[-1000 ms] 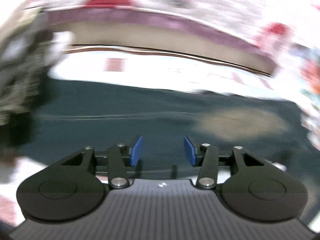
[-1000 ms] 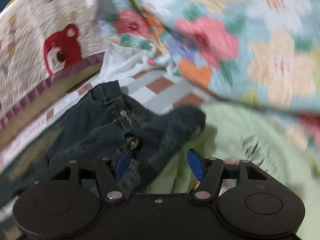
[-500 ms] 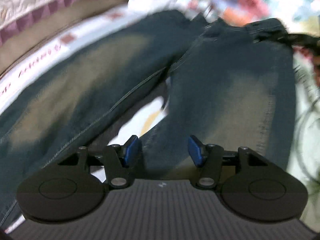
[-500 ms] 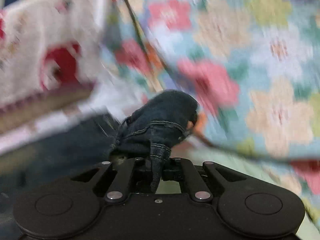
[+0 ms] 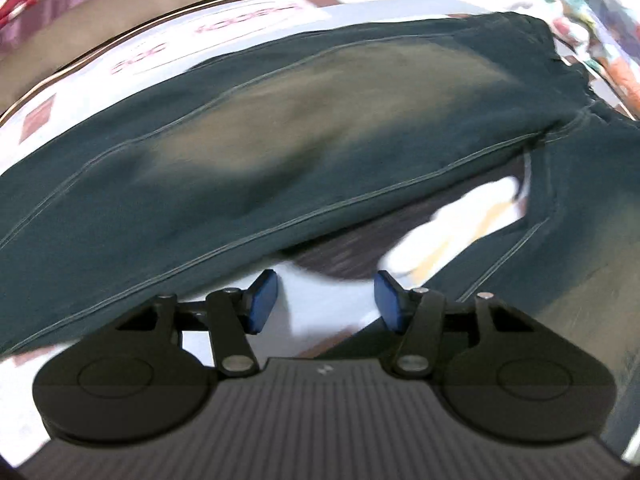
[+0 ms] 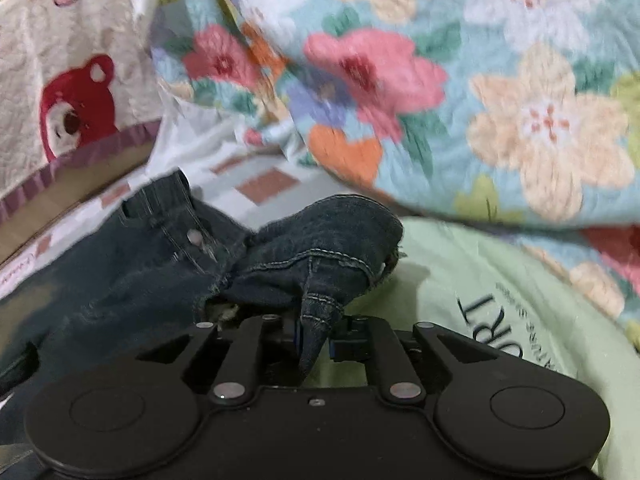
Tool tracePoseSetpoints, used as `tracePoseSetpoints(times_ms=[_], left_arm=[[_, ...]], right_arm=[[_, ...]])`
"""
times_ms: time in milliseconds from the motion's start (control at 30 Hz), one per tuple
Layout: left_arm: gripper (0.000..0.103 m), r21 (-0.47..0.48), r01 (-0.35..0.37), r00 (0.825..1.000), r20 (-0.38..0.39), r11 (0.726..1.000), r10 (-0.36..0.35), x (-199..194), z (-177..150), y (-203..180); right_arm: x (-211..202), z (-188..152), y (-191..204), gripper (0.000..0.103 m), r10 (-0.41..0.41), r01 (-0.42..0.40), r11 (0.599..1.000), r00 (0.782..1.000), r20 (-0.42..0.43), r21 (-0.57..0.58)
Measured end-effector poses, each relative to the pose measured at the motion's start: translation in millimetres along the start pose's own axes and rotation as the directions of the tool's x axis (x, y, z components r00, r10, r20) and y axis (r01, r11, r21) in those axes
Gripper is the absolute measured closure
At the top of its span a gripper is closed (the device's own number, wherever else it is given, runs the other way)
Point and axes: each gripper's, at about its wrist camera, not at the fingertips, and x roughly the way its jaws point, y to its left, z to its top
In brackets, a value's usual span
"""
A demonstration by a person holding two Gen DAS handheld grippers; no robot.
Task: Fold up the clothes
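Left wrist view: the left hand-held gripper [image 5: 324,300] hangs with its blue pads well apart and nothing between them, low over the bed [image 5: 248,16]. The jeans [image 5: 280,136] lie spread across the patterned sheet, one leg running long from the bed's left edge toward the far right corner, where it joins the other leg at the crotch seam. That second leg comes back down the right side. Between the two legs is an open wedge showing something white and yellowish and a dark patch; the blur keeps me from saying what they are.

Right wrist view: the right hand-held gripper [image 6: 316,344] is clamped on a belt loop at the jeans' waistband [image 6: 320,264], which bunches into a hump just ahead of the fingers. The button fly lies just to the left of it. A pale green garment [image 6: 480,312] with dark lettering sits under and to the right of the gripper, a flowered quilt [image 6: 440,80] is heaped along the far edge, and a cream blanket with a red bear [image 6: 76,100] stands at the far left.

Risks, as I judge them: a belt loop is a thin hold, so a hard pull on heavy denim could slip or strain it. With only one end held, the splayed legs may drag and twist instead of stacking. The waistband lies touching the green garment, which could be caught up in a fold.
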Motion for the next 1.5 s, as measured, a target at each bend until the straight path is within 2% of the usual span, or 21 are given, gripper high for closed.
tracePoseSetpoints(times_ms=[100,167,267,300,367,400,467,500,567,633,700,767,900,1000,1167,1233,1300,1333,1400,1433,1500], left_arm=[[0.049,-0.054,-0.027,0.999,0.022,0.998,0.028,-29,-13,37],[0.048,-0.126,-0.03,0.999,0.019,0.992,0.032,-48,-24,71],[0.048,-0.257,-0.038,0.999,-0.013,0.966,0.036,-73,-39,123],[0.048,-0.292,-0.05,0.999,-0.027,0.955,0.044,-82,-43,141],[0.048,-0.336,-0.082,0.996,-0.047,0.938,0.07,-102,-54,178],[0.048,-0.329,-0.122,0.992,-0.063,0.936,0.108,-110,-59,194],[0.045,-0.278,-0.239,0.97,-0.113,0.93,0.216,-126,-74,221],[0.044,-0.259,-0.289,0.955,-0.142,0.922,0.26,-134,-85,234],[0.043,-0.281,-0.294,0.952,-0.169,0.914,0.254,-138,-100,252],[0.042,-0.319,-0.276,0.956,-0.188,0.907,0.225,-140,-113,267],[0.041,-0.357,-0.259,0.959,-0.205,0.897,0.195,-141,-127,282],[0.04,-0.395,-0.242,0.961,-0.222,0.886,0.164,-142,-141,297],[0.04,-0.469,-0.211,0.963,-0.25,0.858,0.1,-144,-168,328],[0.039,-0.523,-0.189,0.962,-0.267,0.831,0.051,-146,-189,350],[0.036,-0.552,-0.209,0.945,-0.325,0.807,0.023,-127,-204,349],[0.034,-0.618,-0.205,0.948,-0.317,0.759,-0.001,-128,-208,352],[0.032,-0.705,-0.199,0.955,-0.294,0.68,-0.025,-133,-214,355],[0.029,-0.726,-0.191,0.959,-0.283,0.661,-0.034,-135,-215,354],[0.028,-0.735,-0.167,0.963,-0.264,0.657,-0.05,-135,-215,349],[0.032,-0.719,-0.172,0.963,-0.266,0.673,-0.038,-134,-214,345],[0.056,-0.657,-0.207,0.959,-0.284,0.725,0.015,-132,-210,334]], right_arm=[[-12,2,7,0.064,-0.009,0.013,0.999,0.994,-0.109,0.033],[-32,0,15,0.057,-0.034,0.034,0.999,0.996,-0.082,0.0],[-67,3,30,0.052,-0.103,0.105,0.993,0.994,0.041,-0.063],[-75,6,36,0.052,-0.084,0.09,0.992,0.994,0.074,-0.083],[-85,13,61,0.052,0.056,-0.044,0.986,0.996,0.071,-0.16],[-87,15,76,0.052,0.136,-0.126,0.972,0.99,0.036,-0.201],[-84,10,110,0.052,0.286,-0.296,0.922,0.955,-0.077,-0.249],[-81,5,128,0.052,0.355,-0.38,0.887,0.924,-0.142,-0.261],[-73,-13,167,0.052,0.439,-0.506,0.815,0.857,-0.269,-0.282],[-66,-34,205,0.051,0.451,-0.569,0.754,0.812,-0.371,-0.327],[-59,-56,237,0.051,0.423,-0.593,0.711,0.79,-0.443,-0.378],[-50,-73,257,0.05,0.388,-0.598,0.697,0.779,-0.493,-0.396],[-29,-89,274,0.05,0.319,-0.561,0.713,0.794,-0.518,-0.421],[-26,-90,282,0.048,0.301,-0.552,0.692,0.807,-0.509,-0.466],[-22,-93,299,0.046,0.299,-0.543,0.671,0.821,-0.485,-0.505],[-20,-93,304,0.046,0.299,-0.535,0.664,0.83,-0.471,-0.521],[-19,-93,309,0.046,0.301,-0.53,0.657,0.837,-0.458,-0.536],[-19,-93,310,0.046,0.305,-0.529,0.653,0.839,-0.451,-0.542],[-19,-94,314,0.046,0.314,-0.528,0.645,0.842,-0.439,-0.552],[-17,-94,316,0.046,0.32,-0.529,0.643,0.843,-0.433,-0.554],[-15,-94,321,0.046,0.333,-0.53,0.637,0.844,-0.421,-0.559]])
